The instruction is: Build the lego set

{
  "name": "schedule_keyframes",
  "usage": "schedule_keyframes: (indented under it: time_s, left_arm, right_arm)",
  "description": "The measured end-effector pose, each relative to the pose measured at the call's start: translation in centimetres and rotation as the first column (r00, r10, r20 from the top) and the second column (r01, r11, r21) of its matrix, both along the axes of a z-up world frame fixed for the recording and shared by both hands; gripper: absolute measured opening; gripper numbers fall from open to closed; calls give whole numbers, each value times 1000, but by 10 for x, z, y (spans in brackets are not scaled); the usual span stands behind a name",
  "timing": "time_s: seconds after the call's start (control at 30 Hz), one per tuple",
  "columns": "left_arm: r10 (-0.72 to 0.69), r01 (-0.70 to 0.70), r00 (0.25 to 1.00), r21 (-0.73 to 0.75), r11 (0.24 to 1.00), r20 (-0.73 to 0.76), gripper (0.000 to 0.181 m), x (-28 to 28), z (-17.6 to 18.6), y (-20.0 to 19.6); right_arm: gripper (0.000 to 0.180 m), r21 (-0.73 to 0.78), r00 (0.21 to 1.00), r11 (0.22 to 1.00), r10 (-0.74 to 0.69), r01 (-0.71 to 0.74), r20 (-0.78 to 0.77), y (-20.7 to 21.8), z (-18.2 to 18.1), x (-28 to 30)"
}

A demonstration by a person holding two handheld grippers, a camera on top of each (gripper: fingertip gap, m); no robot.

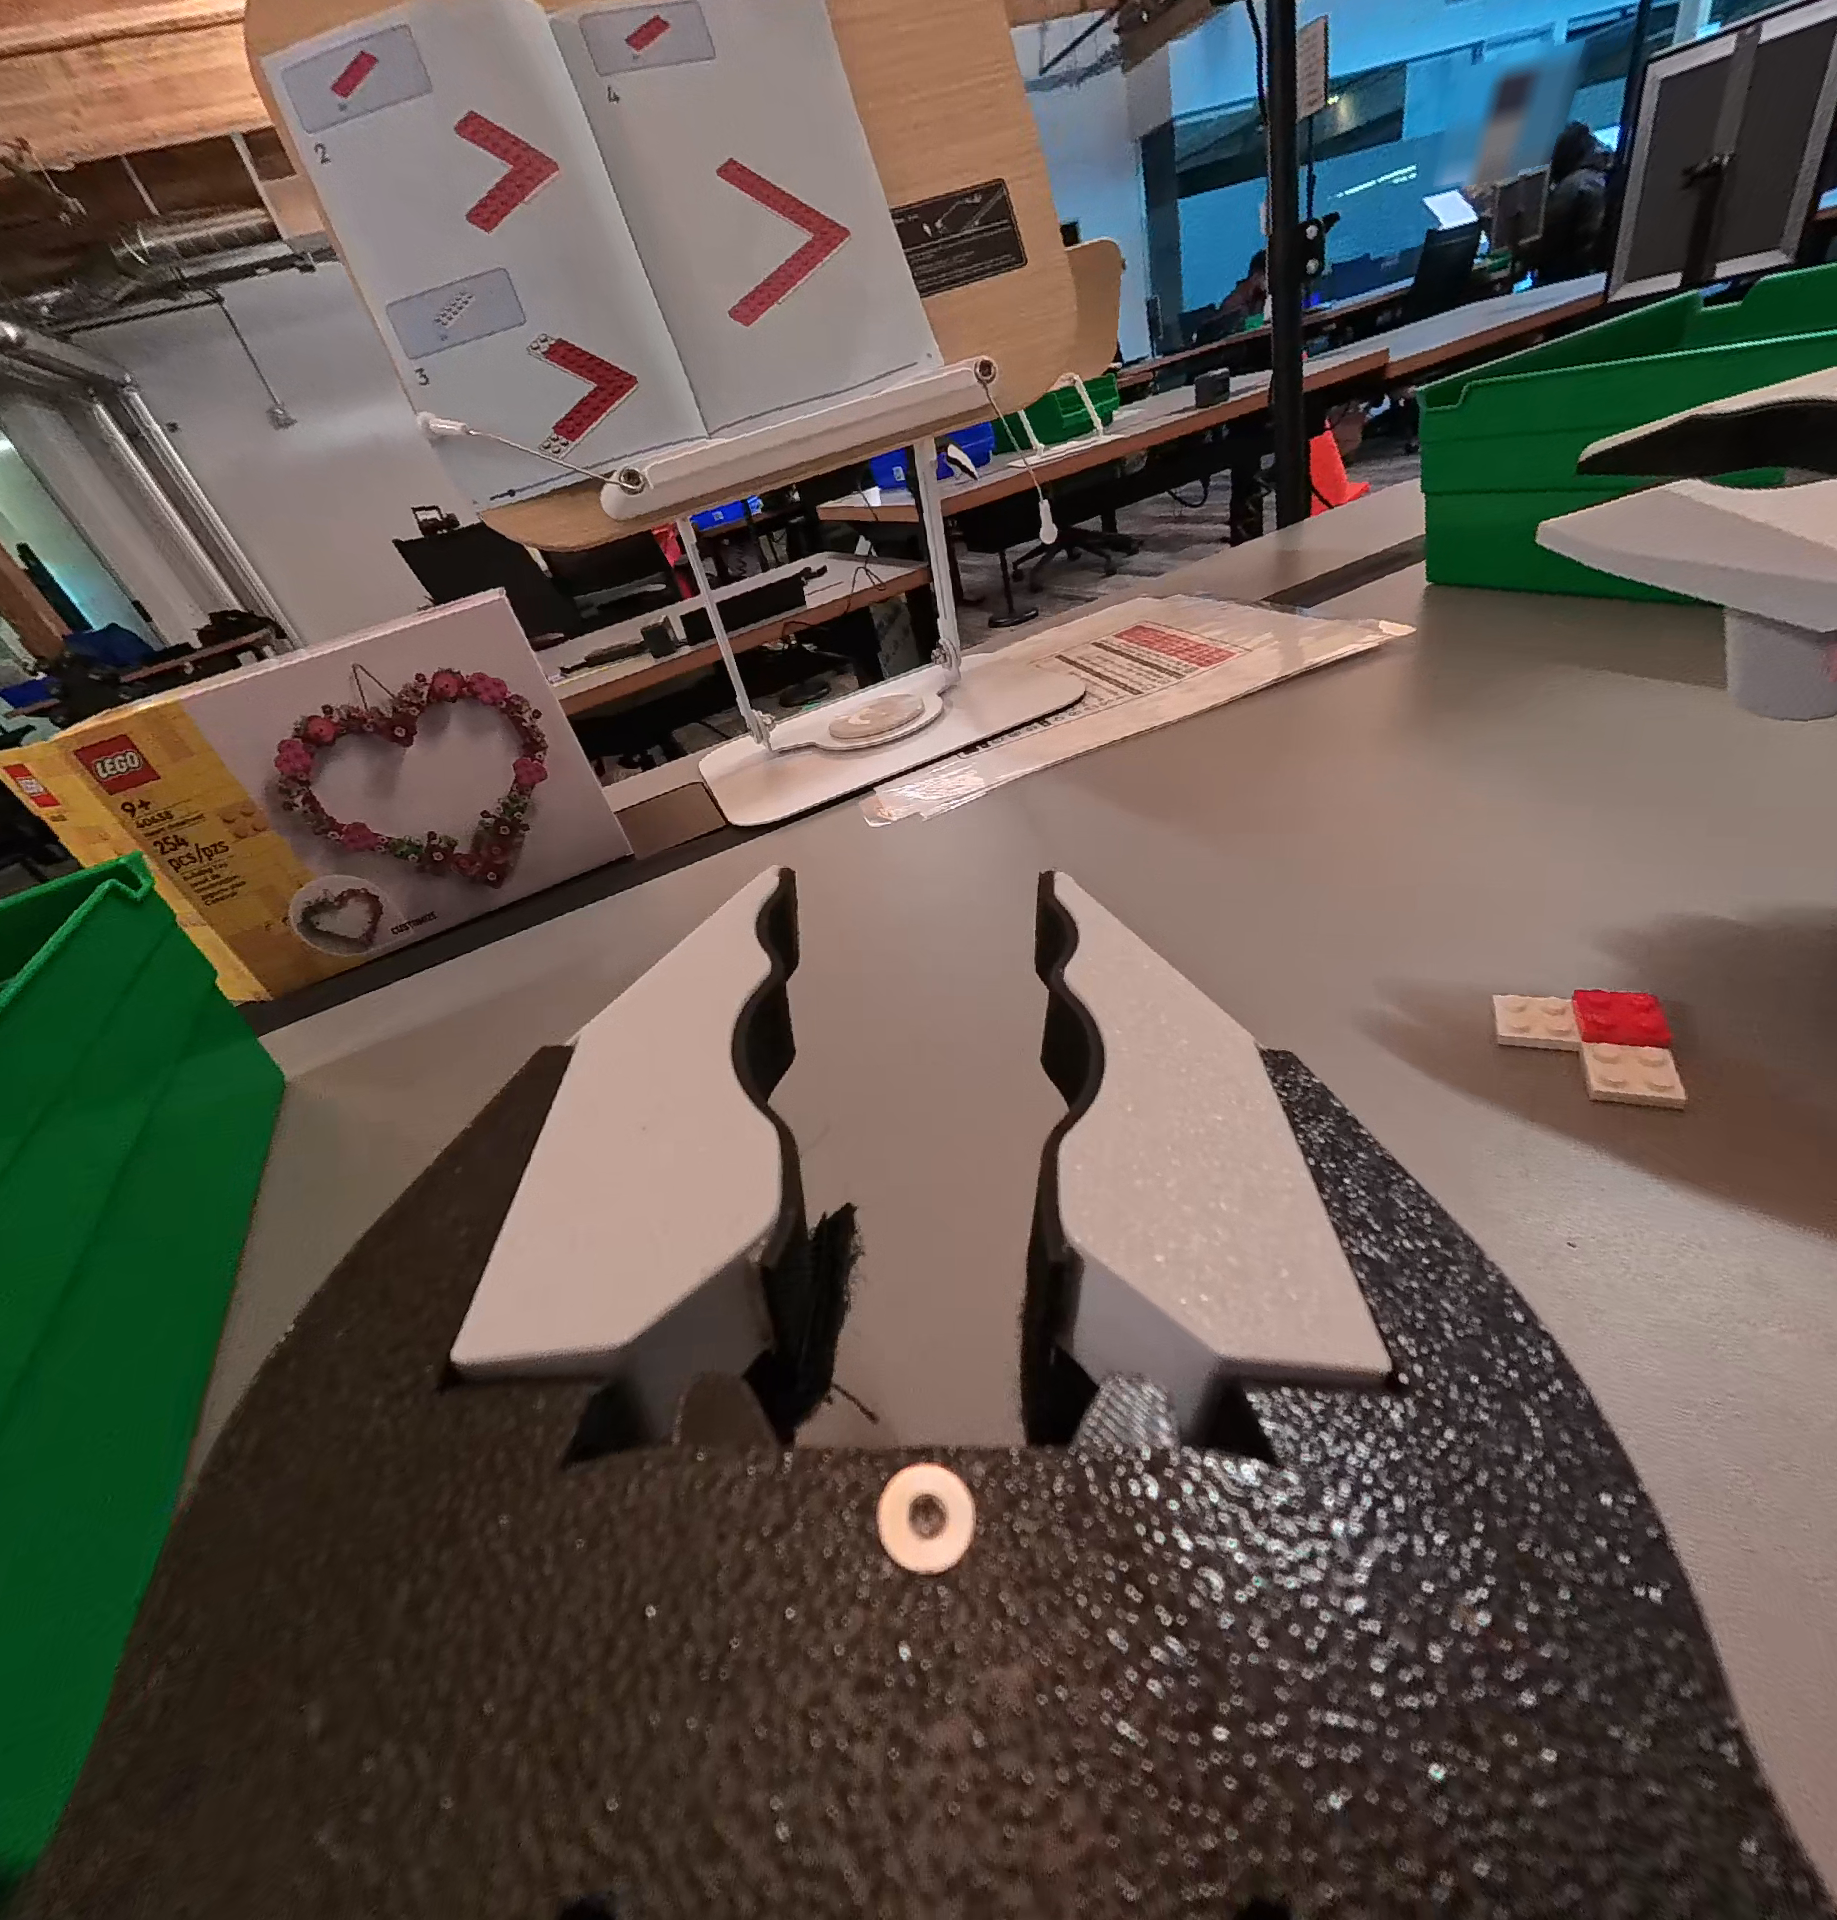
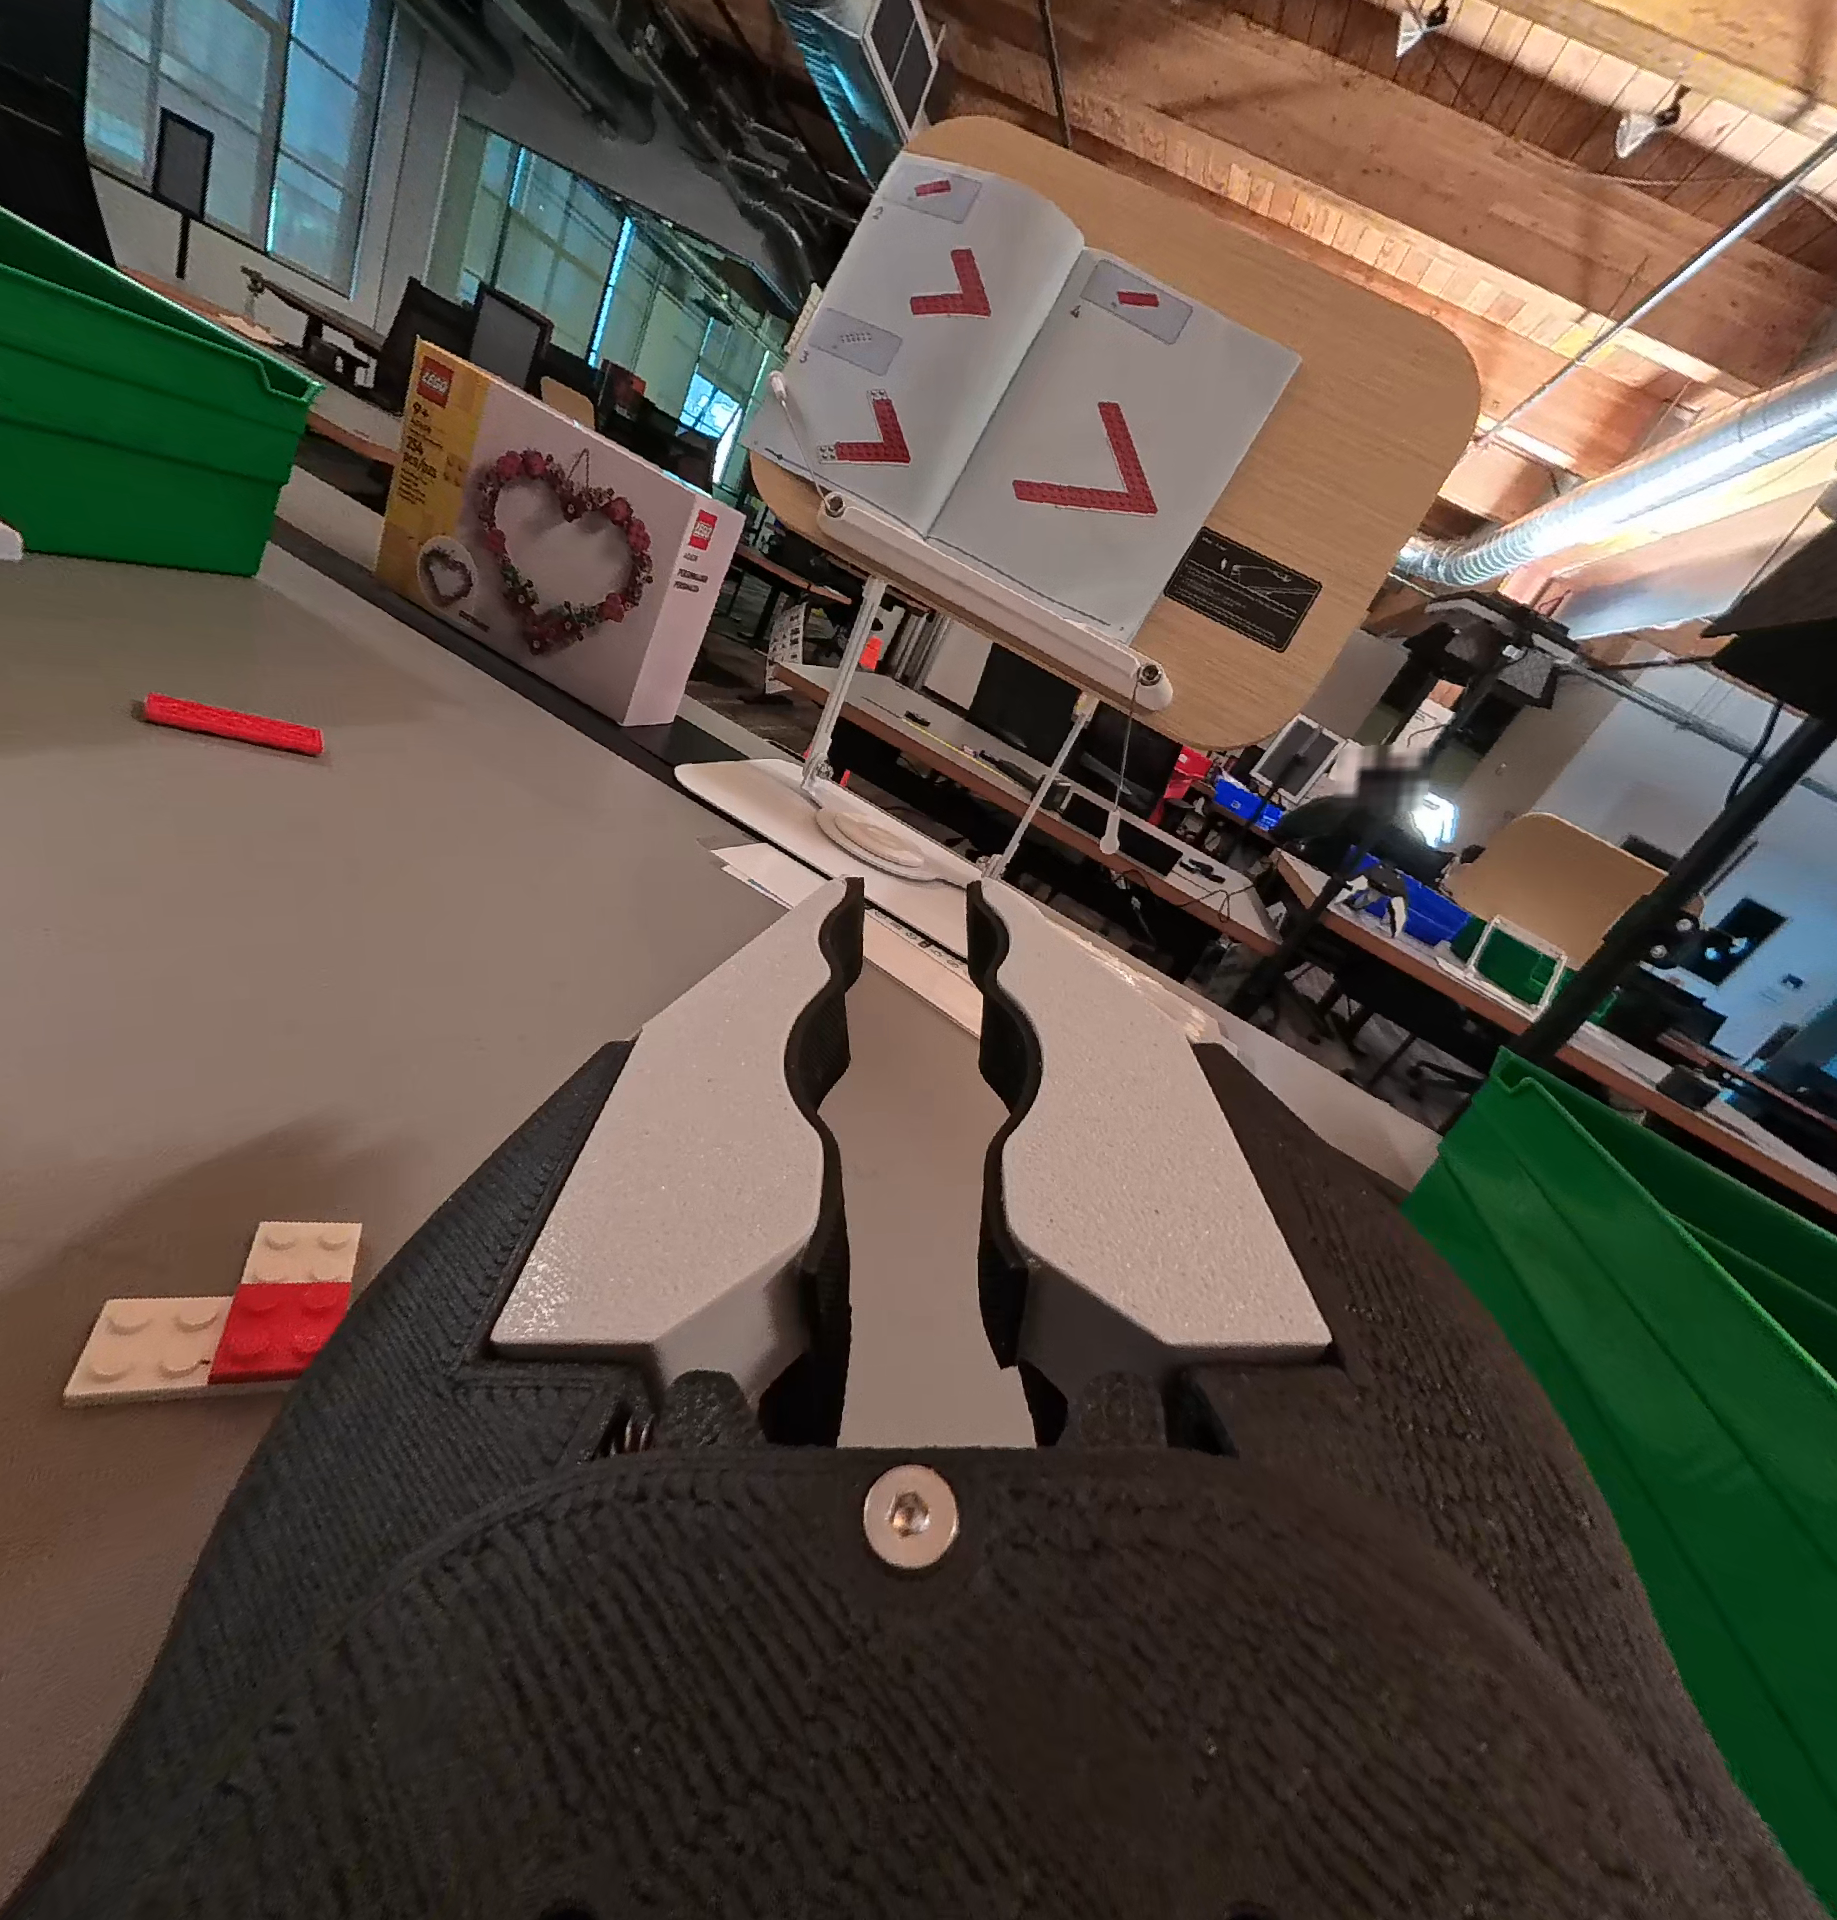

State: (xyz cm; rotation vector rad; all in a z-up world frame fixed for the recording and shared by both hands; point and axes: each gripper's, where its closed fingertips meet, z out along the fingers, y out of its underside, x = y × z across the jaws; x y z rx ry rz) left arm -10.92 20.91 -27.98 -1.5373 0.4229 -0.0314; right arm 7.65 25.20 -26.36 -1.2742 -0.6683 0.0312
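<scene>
A small L-shaped assembly of two white plates and one red plate [image 1: 1591,1042] lies flat on the grey table, right of my left gripper [image 1: 914,894]. It also shows in the right wrist view [image 2: 223,1314], at the lower left beside my right gripper [image 2: 909,904]. A long red plate [image 2: 233,724] lies alone on the table farther left. Both grippers are open and empty, hovering low over the table. The right gripper's fingers [image 1: 1714,520] show at the right edge of the left wrist view, above the assembly.
An open instruction booklet [image 1: 602,229] stands on a white and wood stand [image 1: 872,727] at the table's back. The set's box [image 1: 353,790] stands left of it. Green bins sit at the left [image 1: 83,1247] and back right [image 1: 1620,416]; another is at right [image 2: 1672,1351]. The red plate [image 1: 1591,1042] sits 12 cm or so from the ends of my right fingers. My right wrist view [image 2: 235,1299] looks at it from another angle.
</scene>
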Motion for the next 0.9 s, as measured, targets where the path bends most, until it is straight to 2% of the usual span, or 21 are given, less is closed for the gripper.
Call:
schedule_keyframes:
  time_s: [0.27,0.37,0.47,0.57,0.67,0.8,0.9]
  left_arm:
    - [42,-43,999,33,999,10,44,-14,15,-1]
    - [92,-97,993,65,993,80,45,-41,49,-10]
    - [169,-173,984,72,982,49,49,-87,94,-15]
    - [250,-250,967,-12,968,43,55,-147,144,-10]
    - [302,-291,952,-177,940,41,58,-201,175,7]
    - [295,-304,952,-323,896,-78,51,-247,172,46]
    - [252,-318,947,-462,828,-200,47,-273,142,65]
  right_arm:
    - [18,3,1000,1000,-3,3,2,-1,0,1]
    - [17,7,1000,1000,-1,1,-2,-2,1,2]
    - [17,-1,1000,1000,0,0,-16,0,1,3]
    - [17,-2,1000,1000,0,0,-22,1,2,3]
    - [17,-1,1000,1000,1,-1,-17,2,2,3]
    - [16,0,1000,1000,2,-2,-14,2,1,2]
    - [16,0,1000,1000,4,-4,-13,2,1,2]
